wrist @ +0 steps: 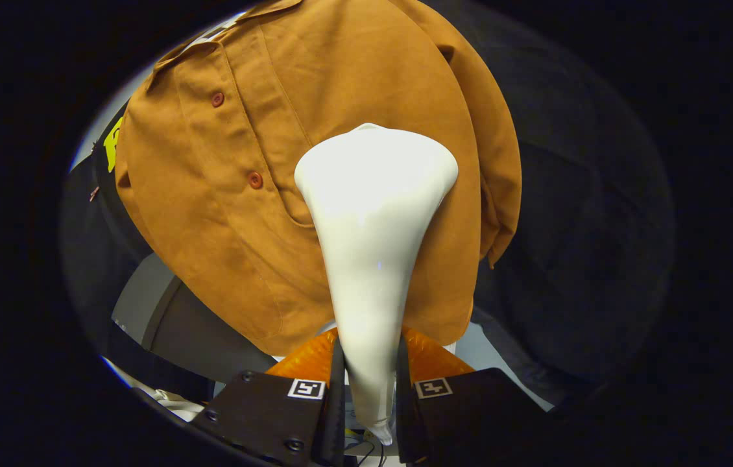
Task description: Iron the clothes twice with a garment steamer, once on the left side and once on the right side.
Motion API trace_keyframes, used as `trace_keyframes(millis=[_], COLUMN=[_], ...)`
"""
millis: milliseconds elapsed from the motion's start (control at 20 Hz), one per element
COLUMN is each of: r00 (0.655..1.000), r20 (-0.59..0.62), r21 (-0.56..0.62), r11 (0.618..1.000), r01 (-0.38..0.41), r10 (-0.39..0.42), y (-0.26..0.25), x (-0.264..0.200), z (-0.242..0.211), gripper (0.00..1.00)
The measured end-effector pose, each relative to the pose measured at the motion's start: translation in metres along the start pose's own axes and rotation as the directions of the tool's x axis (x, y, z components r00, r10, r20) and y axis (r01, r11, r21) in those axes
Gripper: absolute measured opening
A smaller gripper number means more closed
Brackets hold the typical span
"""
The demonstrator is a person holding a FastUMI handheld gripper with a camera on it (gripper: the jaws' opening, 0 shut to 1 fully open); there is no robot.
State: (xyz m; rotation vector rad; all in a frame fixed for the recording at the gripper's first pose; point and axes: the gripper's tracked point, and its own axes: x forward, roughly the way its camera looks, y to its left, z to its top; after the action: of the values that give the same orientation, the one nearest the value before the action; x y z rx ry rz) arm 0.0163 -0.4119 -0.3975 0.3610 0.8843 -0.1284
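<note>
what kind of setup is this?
Looks like a staged booth for garment steaming, not a real laundry room: a brown shirt hangs against black cloth, and the tongs are clamped on a white garment steamer whose head meets the shirt front.

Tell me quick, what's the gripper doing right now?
Gripper: closed on the white garment steamer, both fingers pressing its handle, head up against the brown shirt.
</note>
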Motion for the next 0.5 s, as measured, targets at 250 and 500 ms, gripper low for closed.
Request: trace_keyframes(millis=[250, 500], r00=[0.999, 0.994], r20=[-0.030, 0.048], r21=[0.058, 0.044], r11=[0.997, 0.994], r01=[0.042, 0.097], r10=[-0.041, -0.099], y=[-0.008, 0.004], x=[-0.004, -0.041], z=[-0.020, -0.009], gripper=[0.36, 0.36])
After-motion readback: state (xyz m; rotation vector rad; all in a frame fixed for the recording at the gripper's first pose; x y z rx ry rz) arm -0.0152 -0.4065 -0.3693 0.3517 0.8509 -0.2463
